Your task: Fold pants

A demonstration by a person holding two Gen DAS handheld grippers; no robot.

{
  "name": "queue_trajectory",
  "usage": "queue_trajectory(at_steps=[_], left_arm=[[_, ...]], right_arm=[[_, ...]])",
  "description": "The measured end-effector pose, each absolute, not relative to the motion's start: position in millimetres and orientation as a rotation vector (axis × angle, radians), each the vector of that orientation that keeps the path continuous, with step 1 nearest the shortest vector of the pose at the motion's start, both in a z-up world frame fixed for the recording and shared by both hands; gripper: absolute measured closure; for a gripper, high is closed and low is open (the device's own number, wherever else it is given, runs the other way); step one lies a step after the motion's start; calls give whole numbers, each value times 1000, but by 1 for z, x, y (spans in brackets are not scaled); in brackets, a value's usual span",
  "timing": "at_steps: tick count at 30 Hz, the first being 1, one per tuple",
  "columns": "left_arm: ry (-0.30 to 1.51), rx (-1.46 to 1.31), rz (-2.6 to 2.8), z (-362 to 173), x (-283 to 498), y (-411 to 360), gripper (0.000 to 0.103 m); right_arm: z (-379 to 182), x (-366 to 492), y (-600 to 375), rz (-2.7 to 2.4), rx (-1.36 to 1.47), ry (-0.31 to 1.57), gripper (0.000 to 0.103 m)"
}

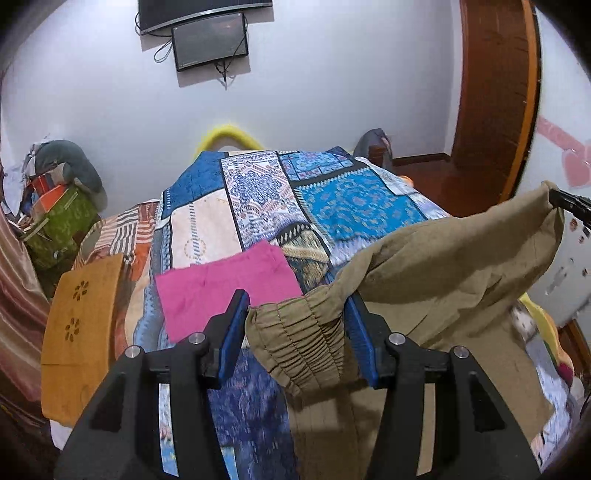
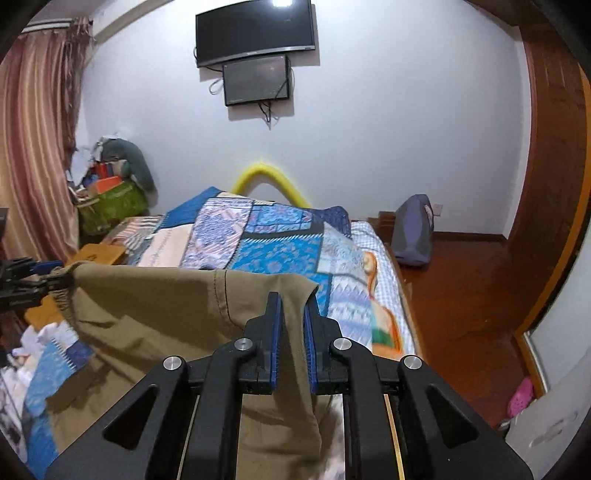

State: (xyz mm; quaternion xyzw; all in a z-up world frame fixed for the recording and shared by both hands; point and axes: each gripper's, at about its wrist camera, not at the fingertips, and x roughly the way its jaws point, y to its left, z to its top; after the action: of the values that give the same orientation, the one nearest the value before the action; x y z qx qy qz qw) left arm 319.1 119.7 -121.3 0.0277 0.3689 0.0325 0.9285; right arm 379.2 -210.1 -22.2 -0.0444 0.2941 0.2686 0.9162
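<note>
Pink cloth [image 1: 225, 288] on quilted bed [image 1: 343, 206]

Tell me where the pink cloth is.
In the left wrist view, the pink cloth lies flat on the patchwork bedspread, just left of the raised khaki pants.

One khaki pants [image 1: 436, 258], one pink garment [image 1: 221, 288], two wall screens [image 2: 255, 33], perhaps two bags [image 2: 413, 232].

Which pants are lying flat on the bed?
The pink pants lie flat on the quilt. The khaki pants hang in the air, held by both grippers.
</note>
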Motion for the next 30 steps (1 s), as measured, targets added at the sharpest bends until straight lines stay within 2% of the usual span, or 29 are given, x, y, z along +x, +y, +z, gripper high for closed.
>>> queue_trajectory(at_steps=[7, 22, 30], left_arm=[[769, 78, 24, -138, 251, 109, 50], [910, 124, -27, -223, 171, 99, 51], [901, 95, -50, -215, 147, 104, 51]], right_arm=[[-39, 314, -226, 594, -81, 649, 93], [-129, 217, -239, 575, -63, 862, 92], [-141, 197, -256, 520, -14, 933, 88]])
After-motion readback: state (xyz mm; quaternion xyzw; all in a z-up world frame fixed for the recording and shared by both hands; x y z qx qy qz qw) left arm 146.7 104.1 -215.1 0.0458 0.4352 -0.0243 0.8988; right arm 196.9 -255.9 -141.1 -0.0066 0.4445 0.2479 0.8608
